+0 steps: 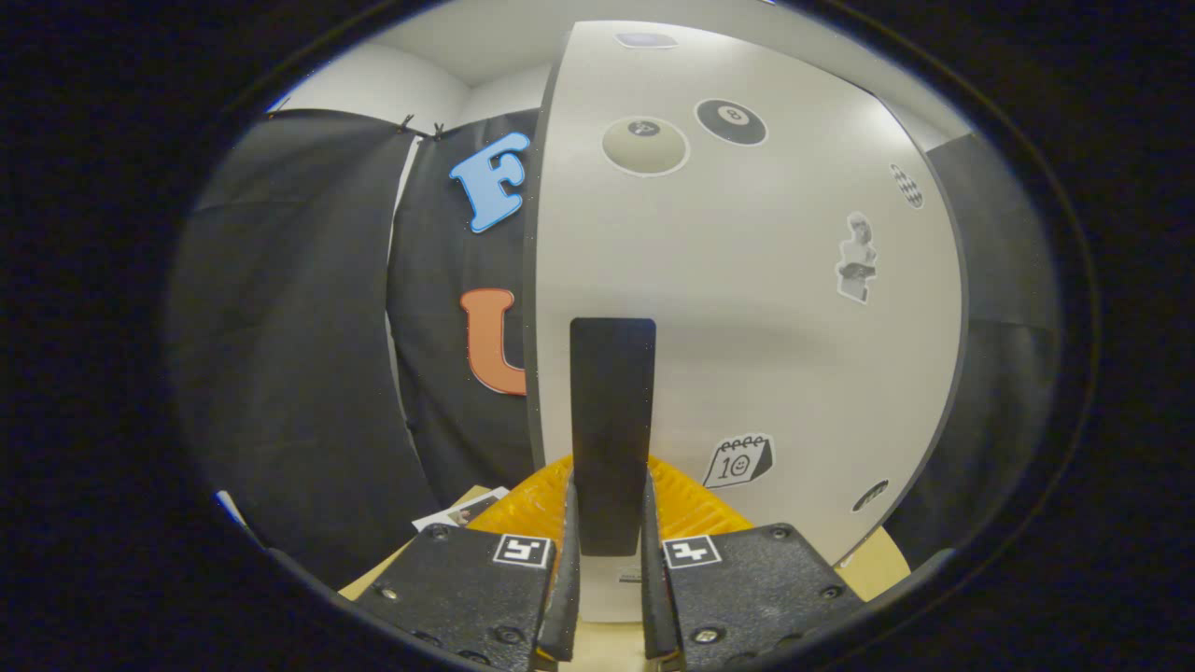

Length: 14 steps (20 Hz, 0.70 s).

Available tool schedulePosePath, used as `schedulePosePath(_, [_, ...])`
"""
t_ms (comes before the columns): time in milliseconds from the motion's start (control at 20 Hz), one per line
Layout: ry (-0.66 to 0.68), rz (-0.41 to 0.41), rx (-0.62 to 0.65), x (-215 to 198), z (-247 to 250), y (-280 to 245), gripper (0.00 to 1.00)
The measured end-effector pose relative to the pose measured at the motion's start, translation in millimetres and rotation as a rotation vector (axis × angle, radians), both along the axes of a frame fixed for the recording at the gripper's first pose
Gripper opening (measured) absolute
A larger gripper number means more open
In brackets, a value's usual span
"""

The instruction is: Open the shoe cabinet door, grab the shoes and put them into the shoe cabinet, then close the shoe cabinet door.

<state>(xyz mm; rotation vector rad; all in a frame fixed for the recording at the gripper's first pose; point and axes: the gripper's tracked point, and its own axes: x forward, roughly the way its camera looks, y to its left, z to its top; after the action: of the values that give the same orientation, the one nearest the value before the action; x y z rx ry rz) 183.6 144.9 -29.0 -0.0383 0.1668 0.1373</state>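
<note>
- The hand-held gripper is closed on the black door handle, both fingers pressing its sides.
- Behind it stands the white, sticker-dotted shoe cabinet door.
- A light wooden desk lies below.
- Black cloth wall hangs beyond.

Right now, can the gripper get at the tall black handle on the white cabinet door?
Yes, it looks so. The gripper has its fingers on either side of the tall black handle of the white cabinet door, seemingly pressing it. Nothing stands between them.
</note>
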Motion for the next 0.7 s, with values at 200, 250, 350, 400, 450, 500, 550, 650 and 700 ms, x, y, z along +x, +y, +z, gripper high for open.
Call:
schedulePosePath(200, [0.001, 0.042, -0.018, -14.9, 5.2, -4.4, 0.3])
schedulePosePath(250, [0.005, 0.055, -0.011, -18.8, 5.5, -5.5, 0.3])
schedulePosePath(350, [0.01, 0.074, 0.001, -31.5, 7.6, -8.0, 0.3])
schedulePosePath(400, [0.007, 0.076, 0.005, -36.9, 8.4, -9.2, 0.3])
schedulePosePath(450, [0.004, 0.081, -0.003, -40.8, 8.9, -10.6, 0.3])
schedulePosePath(500, [-0.001, 0.084, -0.001, -45.2, 9.3, -12.7, 0.3])
schedulePosePath(550, [-0.005, 0.088, -0.001, -49.4, 9.9, -14.9, 0.3])
schedulePosePath(650, [-0.008, 0.107, 0.001, -56.3, 10.0, -18.9, 0.3])
schedulePosePath(700, [-0.009, 0.117, 0.008, -60.5, 9.6, -20.2, 0.3])
